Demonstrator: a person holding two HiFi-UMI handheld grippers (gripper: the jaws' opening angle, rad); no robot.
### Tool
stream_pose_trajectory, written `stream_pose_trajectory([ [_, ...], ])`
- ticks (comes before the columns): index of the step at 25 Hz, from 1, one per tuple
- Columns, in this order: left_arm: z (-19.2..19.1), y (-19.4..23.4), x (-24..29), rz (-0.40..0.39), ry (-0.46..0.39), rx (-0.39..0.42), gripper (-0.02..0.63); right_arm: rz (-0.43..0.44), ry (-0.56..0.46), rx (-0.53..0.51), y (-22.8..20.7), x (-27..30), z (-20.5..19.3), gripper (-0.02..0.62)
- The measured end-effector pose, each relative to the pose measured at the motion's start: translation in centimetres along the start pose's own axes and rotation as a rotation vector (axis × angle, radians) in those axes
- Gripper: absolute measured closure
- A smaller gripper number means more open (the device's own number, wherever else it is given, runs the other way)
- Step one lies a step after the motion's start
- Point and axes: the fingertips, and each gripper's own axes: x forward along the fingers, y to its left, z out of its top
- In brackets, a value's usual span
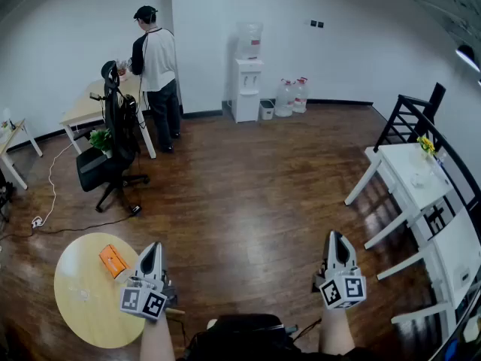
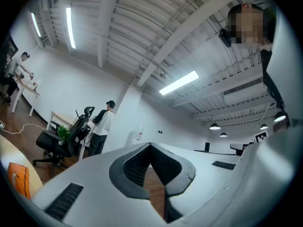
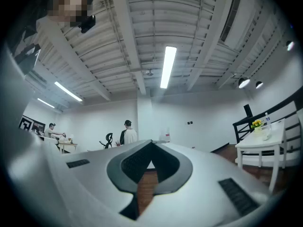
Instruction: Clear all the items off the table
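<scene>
A small orange packet (image 1: 113, 261) lies on the round pale-yellow table (image 1: 79, 307) at the lower left of the head view. My left gripper (image 1: 151, 254) hovers just right of the table's edge, shut and empty, a short way from the packet. In the left gripper view the packet (image 2: 19, 179) sits at the far left on the table (image 2: 5, 148), and the left gripper (image 2: 150, 145) has its tips meeting. My right gripper (image 1: 337, 241) is held over the wooden floor, far from the table; the right gripper (image 3: 151, 142) is shut with nothing in it.
A black office chair (image 1: 113, 153) and a desk with a person (image 1: 156, 59) stand at the back left. A water dispenser (image 1: 247, 70) and bottles (image 1: 291, 96) line the far wall. White tables (image 1: 409, 175) with yellow flowers (image 1: 426, 145) stand at the right. A cable (image 1: 52, 194) trails on the floor.
</scene>
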Motion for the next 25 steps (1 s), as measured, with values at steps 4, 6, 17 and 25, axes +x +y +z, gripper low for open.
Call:
stream_pose_trajectory([
  [4,1.0,0.2,-1.0,0.059,-0.031,0.021,0.603,0.092,0.012,0.008,1.5,2.3,0.4,0.592],
  [6,1.3,0.2,-2.0,0.081,-0.033,0.032,0.603,0.15,0.015,0.004,2.7,2.9,0.6,0.591],
  [17,5.3,2.0,-12.7,0.367,-0.062,0.133,0.603,0.512,0.059,0.037,13.2,7.6,-1.2,0.591],
  [25,8.1,5.7,-20.1,0.523,-0.131,0.153,0.603,0.668,0.056,0.001,22.2,9.0,-0.3,0.591],
])
